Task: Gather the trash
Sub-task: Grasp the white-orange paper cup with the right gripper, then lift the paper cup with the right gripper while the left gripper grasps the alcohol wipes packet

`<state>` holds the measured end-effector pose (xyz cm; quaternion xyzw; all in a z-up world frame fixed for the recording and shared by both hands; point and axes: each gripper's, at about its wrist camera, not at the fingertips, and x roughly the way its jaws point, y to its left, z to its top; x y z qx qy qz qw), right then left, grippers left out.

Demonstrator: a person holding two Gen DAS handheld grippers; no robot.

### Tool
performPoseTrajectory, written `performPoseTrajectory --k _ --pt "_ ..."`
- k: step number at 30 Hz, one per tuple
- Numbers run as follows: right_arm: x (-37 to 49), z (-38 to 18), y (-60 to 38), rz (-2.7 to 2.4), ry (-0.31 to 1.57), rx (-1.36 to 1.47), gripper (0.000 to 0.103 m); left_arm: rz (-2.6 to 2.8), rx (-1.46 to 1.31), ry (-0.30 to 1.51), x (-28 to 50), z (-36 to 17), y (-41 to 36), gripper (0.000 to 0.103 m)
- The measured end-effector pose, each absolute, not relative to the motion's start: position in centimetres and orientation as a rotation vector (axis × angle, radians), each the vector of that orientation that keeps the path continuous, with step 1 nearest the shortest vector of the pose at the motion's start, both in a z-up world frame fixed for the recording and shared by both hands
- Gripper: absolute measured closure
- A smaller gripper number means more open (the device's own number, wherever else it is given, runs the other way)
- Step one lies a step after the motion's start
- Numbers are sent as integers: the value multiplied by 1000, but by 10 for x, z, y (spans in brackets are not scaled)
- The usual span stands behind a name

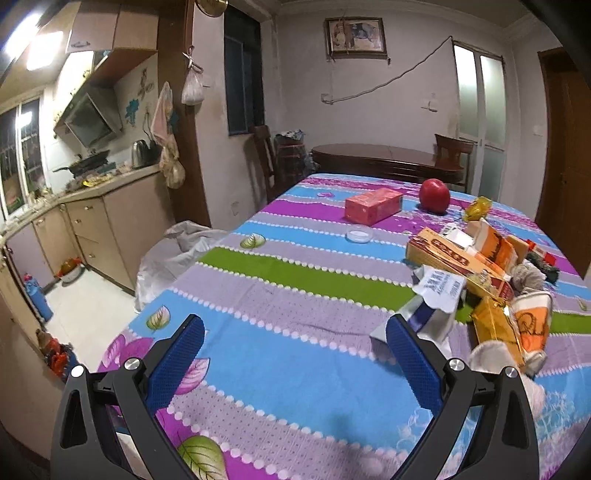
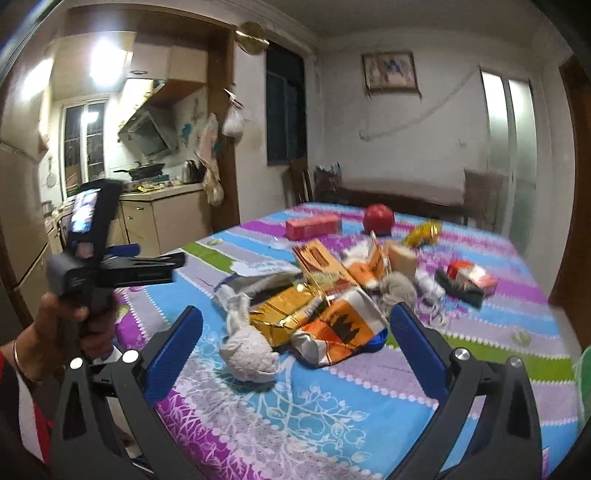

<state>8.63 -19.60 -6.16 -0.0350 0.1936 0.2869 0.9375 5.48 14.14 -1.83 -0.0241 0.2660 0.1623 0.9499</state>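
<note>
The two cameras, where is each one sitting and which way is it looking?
Left wrist camera: it sits on the left tongs, looking across the striped tablecloth toward the kitchen counter; only its own two blue fingers, wide open, show.
Right wrist camera: it sits on the right tongs, looking down at the trash pile; its open fingers show, and also the person's left hand holding the left tongs.
Both see the red apple, the pink box and the picture on the wall.

Black gripper (image 1: 295,349) frames, blue textured pads (image 1: 177,363), silver screws; bangle-wearing hand (image 2: 64,328).
</note>
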Motion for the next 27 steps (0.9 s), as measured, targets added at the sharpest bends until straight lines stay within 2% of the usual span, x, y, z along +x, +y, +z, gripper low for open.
performPoseTrajectory --k 8,15,16,18,19,27 --pt "172 -82 -214 501 680 230 7 283 -65 520 38 -31 147 5" --pt "211 -97 -202 440 811 308 7 299 -98 551 51 -41 153 5" --pt "212 -100 -200 430 825 315 12 300 -101 551 52 -42 154 5" --pt "214 -104 -196 408 841 291 38 301 -105 553 53 -43 155 5" --pt "215 -109 -196 412 857 300 44 299 -108 554 52 -43 156 5" --pt "199 -104 -219 523 795 439 46 286 -95 539 58 -38 152 5"
